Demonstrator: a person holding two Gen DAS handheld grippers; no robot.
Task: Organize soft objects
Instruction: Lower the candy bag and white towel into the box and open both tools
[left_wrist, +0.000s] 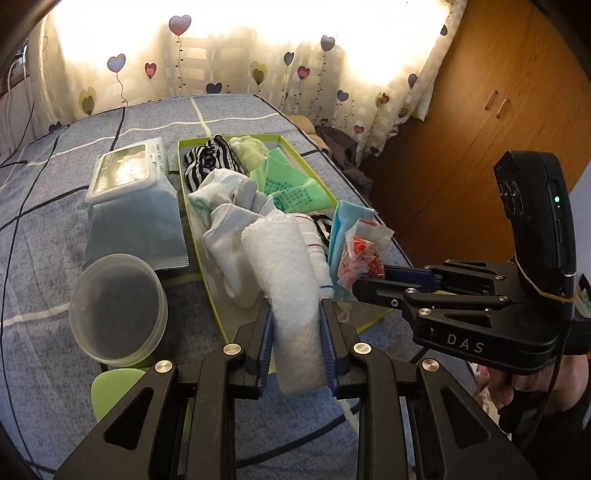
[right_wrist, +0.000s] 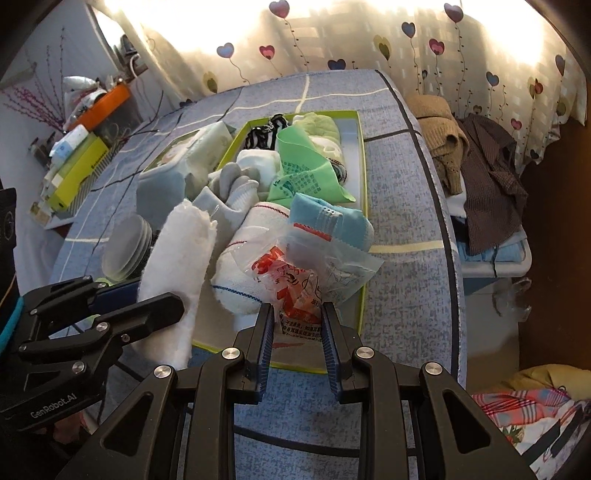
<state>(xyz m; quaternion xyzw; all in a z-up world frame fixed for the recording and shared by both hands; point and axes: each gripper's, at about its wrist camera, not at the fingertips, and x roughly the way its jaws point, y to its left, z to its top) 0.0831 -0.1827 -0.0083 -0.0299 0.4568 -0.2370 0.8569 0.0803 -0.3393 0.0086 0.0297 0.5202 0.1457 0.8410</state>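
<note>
Items, my view: left hand-held gripper (left_wrist: 295, 314) clamped on fluffy white rolled cloth (left_wrist: 280, 266); right hand-held gripper (right_wrist: 297, 314) pinching clear red-printed plastic packet (right_wrist: 295, 291). Both over lime-rimmed shallow cardboard box (right_wrist: 360, 206) w/ socks, on bed.

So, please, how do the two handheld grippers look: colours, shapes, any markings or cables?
Both are black, angular linkage frames with silver rivets and blue ribbed finger pads. The right gripper is marked "DAS", carries a black module with a green light, a yellow rubber band and a thin black cable. The left gripper is marked "GenRobot.AI".
</note>
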